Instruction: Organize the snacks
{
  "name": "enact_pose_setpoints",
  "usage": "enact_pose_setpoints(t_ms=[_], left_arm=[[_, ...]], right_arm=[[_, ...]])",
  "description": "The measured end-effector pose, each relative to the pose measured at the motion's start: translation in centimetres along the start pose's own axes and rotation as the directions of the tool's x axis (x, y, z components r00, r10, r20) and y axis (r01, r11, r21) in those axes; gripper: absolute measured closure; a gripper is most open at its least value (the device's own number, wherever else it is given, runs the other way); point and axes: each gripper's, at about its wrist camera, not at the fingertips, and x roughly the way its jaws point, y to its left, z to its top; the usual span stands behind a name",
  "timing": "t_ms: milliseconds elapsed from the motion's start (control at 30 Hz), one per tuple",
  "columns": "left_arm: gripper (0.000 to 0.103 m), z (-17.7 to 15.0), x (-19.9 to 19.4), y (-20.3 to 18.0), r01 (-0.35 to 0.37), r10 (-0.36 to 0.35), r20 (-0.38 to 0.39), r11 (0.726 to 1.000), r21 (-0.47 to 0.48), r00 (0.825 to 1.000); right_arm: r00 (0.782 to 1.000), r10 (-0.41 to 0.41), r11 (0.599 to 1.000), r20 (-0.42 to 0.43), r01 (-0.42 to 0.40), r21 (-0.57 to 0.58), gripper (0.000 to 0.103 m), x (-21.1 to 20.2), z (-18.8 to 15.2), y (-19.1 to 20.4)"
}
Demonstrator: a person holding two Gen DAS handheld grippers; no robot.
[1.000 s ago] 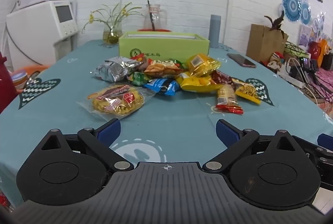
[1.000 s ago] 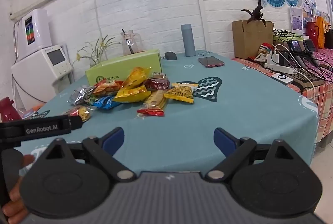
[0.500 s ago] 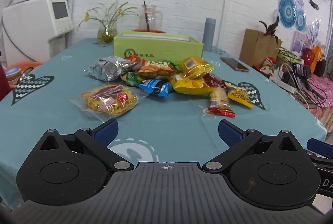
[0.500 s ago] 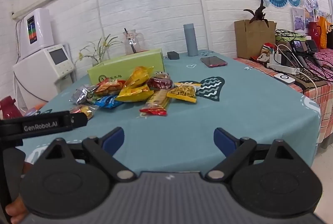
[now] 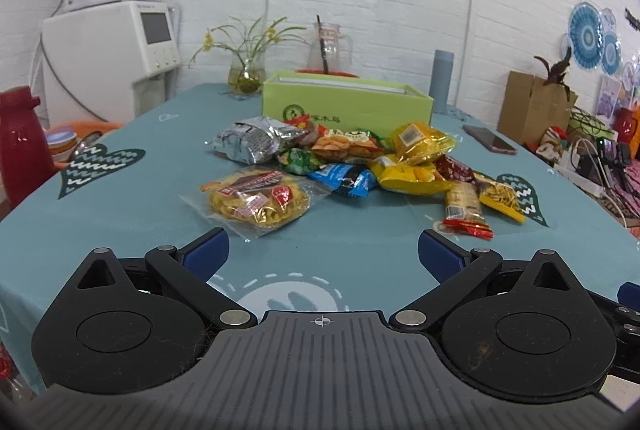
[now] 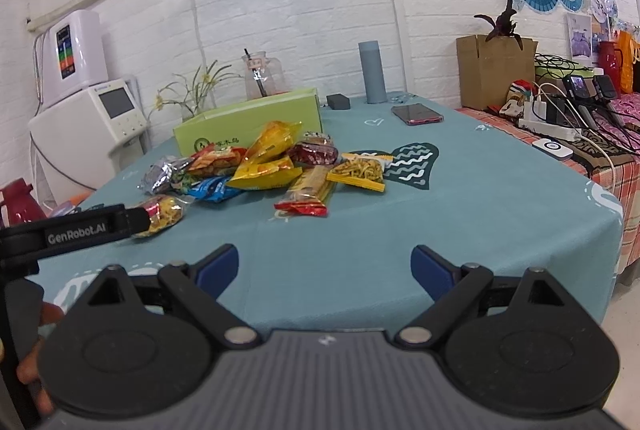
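left wrist view: left gripper (image 5: 322, 250) jaws spread, empty; right gripper (image 6: 324, 262) likewise. snack packets (image 5: 344, 166) all lie heaped on the tabletop (image 5: 120, 214) before the green box (image 5: 346, 104). nothing looks sorted yet; whole job remains.
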Motion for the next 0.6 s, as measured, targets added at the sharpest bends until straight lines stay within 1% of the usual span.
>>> enact_pose_setpoints(t_ms=[67,267,367,600], left_arm=[[0.011,0.01,-0.10,0.15,0.032,-0.032,0.003,0.999,0.006,0.999],[0.011,-0.39,-0.51,-0.67,0.051,-0.051,0.008,0.997,0.050,0.999],[0.011,-0.44,-0.33,-0.66,0.065,-0.065,-0.007,0.997,0.046,0.998],[0.011,-0.43,0.14,-0.35,0.063,-0.062,-0.026,0.998,0.031,0.998]], right_arm=[[1.000,0.001,1.000,-0.003,-0.001,-0.006,0.011,0.09,-0.04,0.11],[1.000,-0.002,1.000,-0.002,0.002,-0.011,0.011,0.13,-0.08,0.17],[1.000,-0.002,1.000,-0.007,0.002,-0.010,0.011,0.23,-0.13,0.17],[1.000,0.001,1.000,-0.015,-0.001,-0.017,0.011,0.49,-0.24,0.26]])
